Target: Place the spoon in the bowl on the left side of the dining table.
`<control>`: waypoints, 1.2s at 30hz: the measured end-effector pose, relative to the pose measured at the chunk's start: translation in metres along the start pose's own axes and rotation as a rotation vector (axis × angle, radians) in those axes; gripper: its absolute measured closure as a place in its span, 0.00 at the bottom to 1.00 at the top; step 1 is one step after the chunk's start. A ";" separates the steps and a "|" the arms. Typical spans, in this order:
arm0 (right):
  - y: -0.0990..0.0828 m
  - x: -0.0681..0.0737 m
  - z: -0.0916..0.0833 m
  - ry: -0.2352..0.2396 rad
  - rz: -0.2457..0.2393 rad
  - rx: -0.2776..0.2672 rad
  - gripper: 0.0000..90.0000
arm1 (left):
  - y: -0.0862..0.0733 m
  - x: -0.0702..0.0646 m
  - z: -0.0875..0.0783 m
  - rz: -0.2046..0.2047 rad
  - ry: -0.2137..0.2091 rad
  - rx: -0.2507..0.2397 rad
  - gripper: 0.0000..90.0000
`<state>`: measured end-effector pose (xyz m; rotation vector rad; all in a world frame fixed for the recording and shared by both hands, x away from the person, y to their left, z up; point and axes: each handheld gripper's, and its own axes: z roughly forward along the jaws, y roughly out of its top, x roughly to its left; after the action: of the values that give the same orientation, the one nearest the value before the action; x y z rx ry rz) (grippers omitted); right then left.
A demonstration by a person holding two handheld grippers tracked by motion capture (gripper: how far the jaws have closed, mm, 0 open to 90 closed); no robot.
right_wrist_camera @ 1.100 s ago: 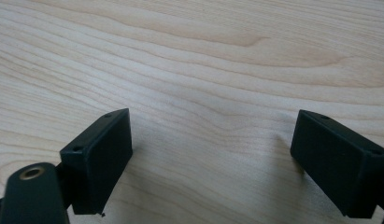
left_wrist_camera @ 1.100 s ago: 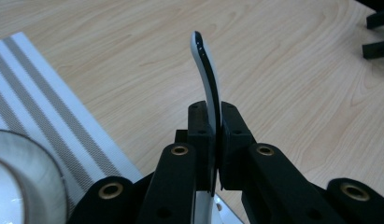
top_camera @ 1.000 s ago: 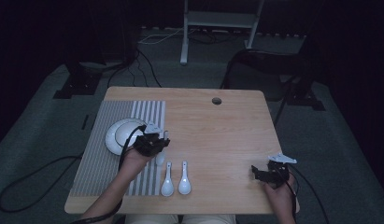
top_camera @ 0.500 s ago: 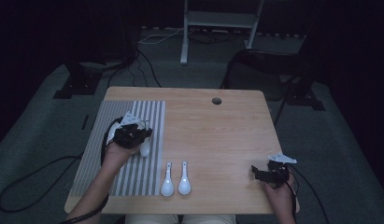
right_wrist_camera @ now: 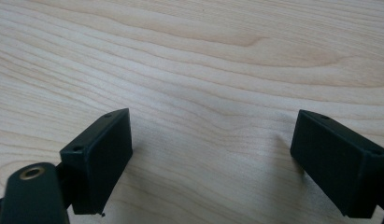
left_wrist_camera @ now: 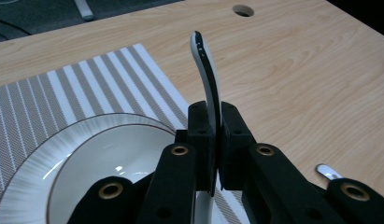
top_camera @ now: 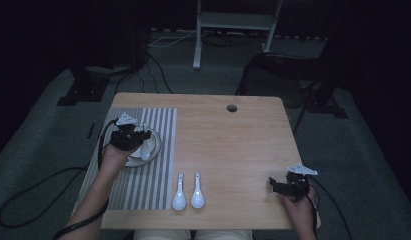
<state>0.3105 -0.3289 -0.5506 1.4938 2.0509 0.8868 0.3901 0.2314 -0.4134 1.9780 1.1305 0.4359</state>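
Note:
My left gripper (top_camera: 134,136) (left_wrist_camera: 214,122) is shut on a white ceramic spoon (left_wrist_camera: 206,70), whose handle rises edge-on between the jaws. It hovers over a white ribbed plate (top_camera: 154,149) (left_wrist_camera: 49,158) on the striped placemat (top_camera: 163,120) (left_wrist_camera: 77,93). The held spoon (top_camera: 146,146) hangs over the plate's right part. Two more white spoons (top_camera: 178,197) (top_camera: 197,195) lie side by side near the front edge, just right of the mat. Low over bare wood at the front right corner, my right gripper (top_camera: 278,186) (right_wrist_camera: 213,158) stands open with nothing between its jaws.
The wooden table (top_camera: 233,145) has a round cable hole (top_camera: 232,107) at the back middle. A spoon handle tip (left_wrist_camera: 327,171) shows at the lower right of the left gripper view. Cables and stand legs lie on the dark floor beyond the table.
My left gripper has moved left and back from beside the two spoons to above the plate, carrying a spoon. The right gripper has stayed put.

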 end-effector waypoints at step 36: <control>0.000 0.000 0.000 0.000 0.000 0.000 0.14 | -0.030 0.054 0.049 -0.146 0.069 0.075 0.94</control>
<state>0.3106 -0.3289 -0.5506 1.4936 2.0507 0.8872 0.4329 0.2617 -0.4714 1.9404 1.3430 0.3928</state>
